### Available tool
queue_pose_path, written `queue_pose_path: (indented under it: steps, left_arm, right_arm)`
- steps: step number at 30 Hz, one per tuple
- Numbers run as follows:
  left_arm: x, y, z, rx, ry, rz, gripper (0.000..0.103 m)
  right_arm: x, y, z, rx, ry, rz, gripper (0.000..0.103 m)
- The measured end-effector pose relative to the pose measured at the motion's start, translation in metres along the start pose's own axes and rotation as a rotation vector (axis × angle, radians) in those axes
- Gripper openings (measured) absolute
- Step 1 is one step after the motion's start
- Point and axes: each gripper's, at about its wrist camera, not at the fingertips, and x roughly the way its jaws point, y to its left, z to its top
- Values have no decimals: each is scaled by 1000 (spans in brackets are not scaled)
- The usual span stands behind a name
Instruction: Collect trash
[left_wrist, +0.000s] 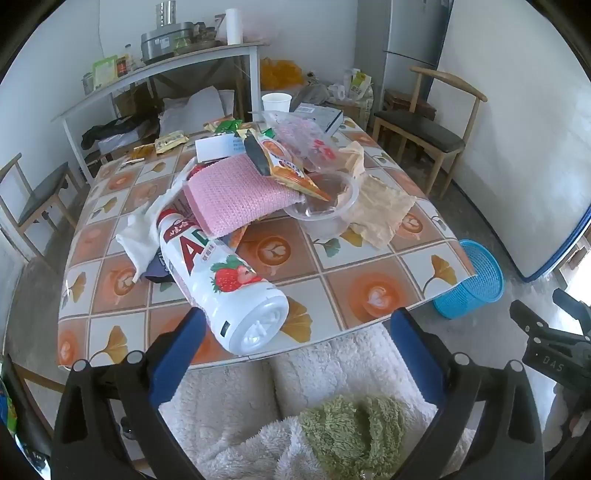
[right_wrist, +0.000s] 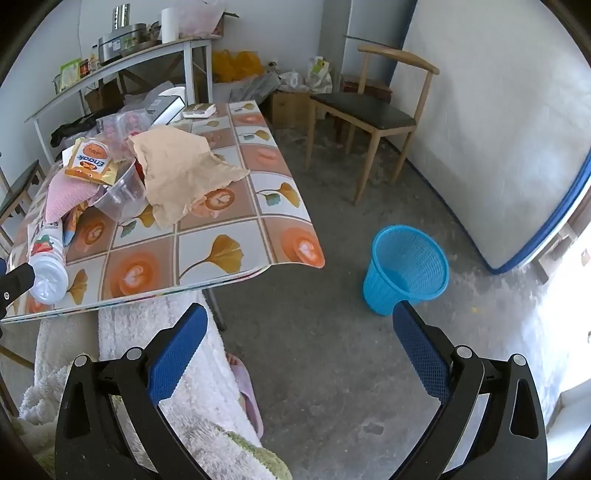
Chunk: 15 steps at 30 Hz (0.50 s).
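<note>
Left wrist view: a white strawberry drink bottle (left_wrist: 218, 280) lies on its side at the near edge of the surface (left_wrist: 369, 273), base toward the camera, just beyond the left tool (left_wrist: 295, 326), whose jaws gape wide and hold nothing. Behind it sit a pink cloth (left_wrist: 232, 192), an orange snack packet (left_wrist: 288, 166), a clear plastic bowl (left_wrist: 325, 210) and crumpled brown paper (left_wrist: 384, 206). Right of the surface, a blue basket (right_wrist: 406, 269) stands on the floor, above the right tool (right_wrist: 299, 325), equally wide and empty.

One bottle (left_wrist: 221, 280), one clear bowl (left_wrist: 325, 210), one blue basket (right_wrist: 406, 269), two wooden chairs (left_wrist: 424, 129)
</note>
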Motion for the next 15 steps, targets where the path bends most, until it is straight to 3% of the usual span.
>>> queue_pose_path:
  steps: [15]
  left_arm:
    - [-1, 1, 0, -8, 9, -7, 97]
  right_arm:
    - [1, 2, 3, -1, -1, 1, 96]
